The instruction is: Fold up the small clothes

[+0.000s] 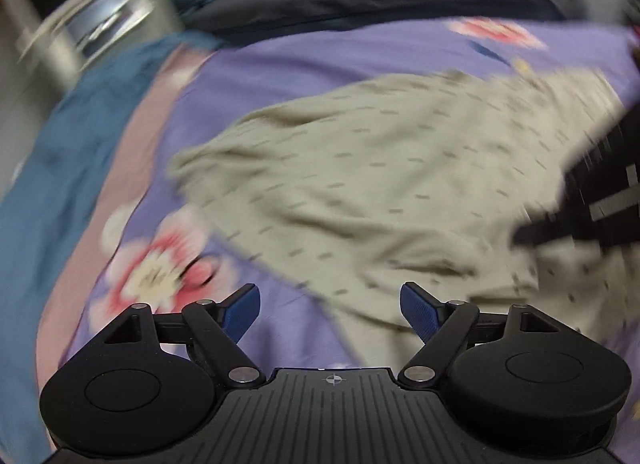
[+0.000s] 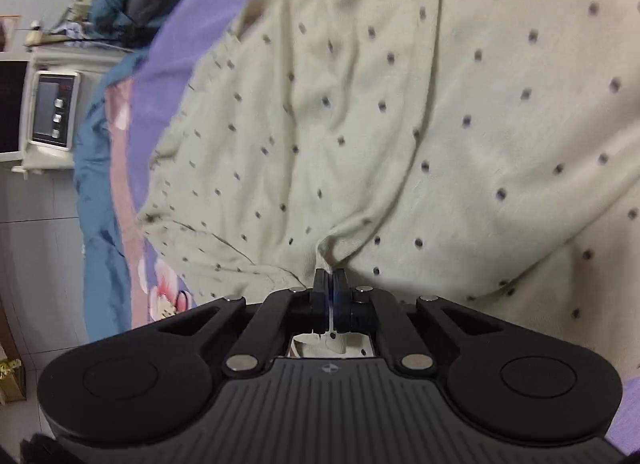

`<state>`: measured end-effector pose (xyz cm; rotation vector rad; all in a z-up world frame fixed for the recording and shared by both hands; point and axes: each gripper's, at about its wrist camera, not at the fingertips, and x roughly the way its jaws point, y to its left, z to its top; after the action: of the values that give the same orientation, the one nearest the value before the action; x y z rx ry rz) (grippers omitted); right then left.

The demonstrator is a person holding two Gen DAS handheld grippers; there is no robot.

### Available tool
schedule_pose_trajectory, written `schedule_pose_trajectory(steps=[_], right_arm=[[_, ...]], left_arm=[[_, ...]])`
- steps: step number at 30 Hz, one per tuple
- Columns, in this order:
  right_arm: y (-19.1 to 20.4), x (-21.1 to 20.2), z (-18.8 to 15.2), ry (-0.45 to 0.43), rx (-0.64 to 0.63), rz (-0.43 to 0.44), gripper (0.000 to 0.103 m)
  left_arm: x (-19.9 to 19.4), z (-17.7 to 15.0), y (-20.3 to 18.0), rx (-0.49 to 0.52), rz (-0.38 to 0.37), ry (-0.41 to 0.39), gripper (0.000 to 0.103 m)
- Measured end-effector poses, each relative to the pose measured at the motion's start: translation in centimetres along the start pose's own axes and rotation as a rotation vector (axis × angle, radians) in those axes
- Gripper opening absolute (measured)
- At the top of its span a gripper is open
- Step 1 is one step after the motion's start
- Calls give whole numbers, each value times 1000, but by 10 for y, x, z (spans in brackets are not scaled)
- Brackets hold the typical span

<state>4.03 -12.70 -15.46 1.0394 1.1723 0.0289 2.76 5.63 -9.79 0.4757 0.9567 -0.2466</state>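
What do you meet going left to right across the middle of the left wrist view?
Blue blanket → pink strip → purple flowered sheet → dotted beige garment → right gripper, at the frame's right edge.

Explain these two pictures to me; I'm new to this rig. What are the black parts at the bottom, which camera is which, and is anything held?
The black parts are two hand-held grippers, each with a camera looking along its fingers. In the left wrist view the left gripper is open, hovering over the purple floral bedsheet near the edge of the beige dotted garment; this picture is blurred. In the right wrist view the right gripper is shut, pinching a fold of that garment. The dark blurred shape at the left view's right edge is probably the right gripper.
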Motion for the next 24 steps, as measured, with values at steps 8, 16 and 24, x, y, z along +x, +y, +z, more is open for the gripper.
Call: schedule_pose_trajectory(steps=[8, 16, 24], right_arm=[[-11, -43, 13, -125, -55, -38, 3], [-19, -51, 9, -146, -35, -25, 4], [-17, -55, 7, -146, -55, -8, 4]], left_arm=[[45, 13, -73, 365, 65, -3, 103], [19, 23, -64, 344, -108, -76, 103], [52, 27, -67, 217, -28, 39, 103]])
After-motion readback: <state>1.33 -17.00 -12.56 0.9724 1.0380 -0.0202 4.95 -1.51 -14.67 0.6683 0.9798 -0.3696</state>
